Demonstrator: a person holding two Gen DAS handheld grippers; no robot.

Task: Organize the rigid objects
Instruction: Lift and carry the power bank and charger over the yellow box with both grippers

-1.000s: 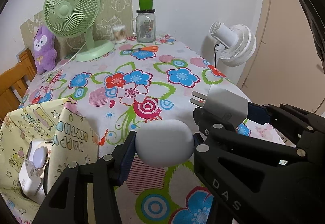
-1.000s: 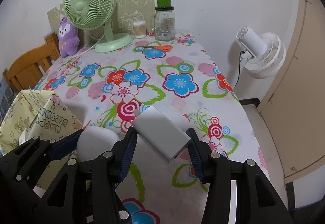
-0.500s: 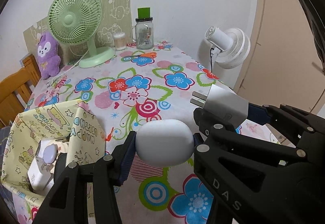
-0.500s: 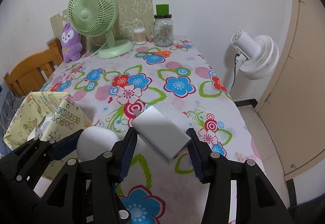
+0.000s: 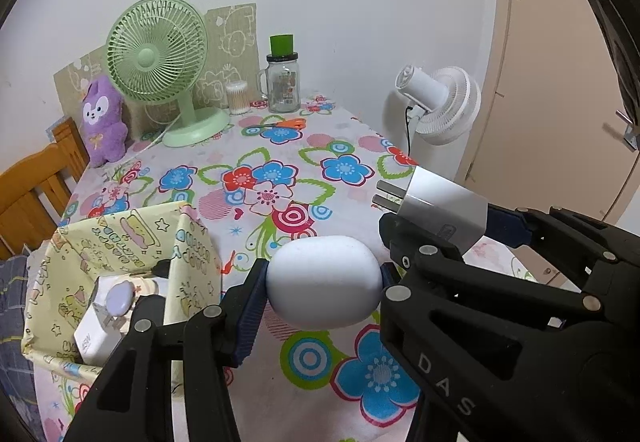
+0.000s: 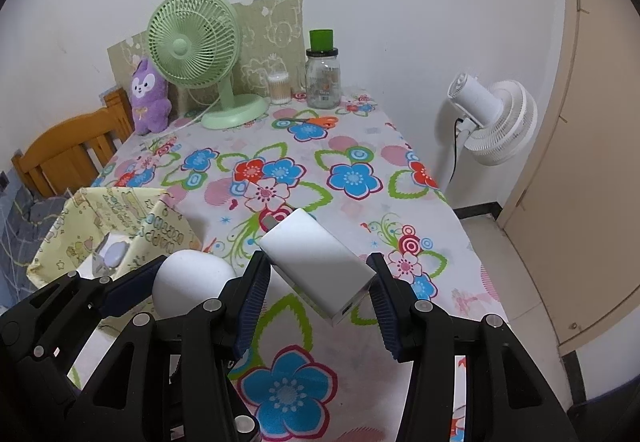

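My left gripper (image 5: 324,284) is shut on a white rounded case (image 5: 323,282), held above the flowered tablecloth (image 5: 280,169). Just to its right, my right gripper (image 6: 318,278) is shut on a white plug charger (image 6: 316,262); in the left wrist view the charger (image 5: 440,207) shows two metal prongs pointing left. The rounded case (image 6: 192,278) also shows at the lower left of the right wrist view. A yellow patterned fabric box (image 5: 116,238) stands at the table's left edge, left of both grippers, holding a white adapter (image 5: 98,334) and a lilac round piece (image 5: 120,300).
At the back stand a green desk fan (image 5: 160,57), a purple plush toy (image 5: 100,121), a cotton-swab tub (image 5: 238,95), a glass jar with a green cap (image 5: 284,81) and orange scissors (image 5: 288,123). A wooden chair (image 5: 32,185) is left, a white floor fan (image 5: 444,105) right.
Both grippers have risen and drawn back from the table with their objects still held. The fabric box and more of the table's near end have come into view.
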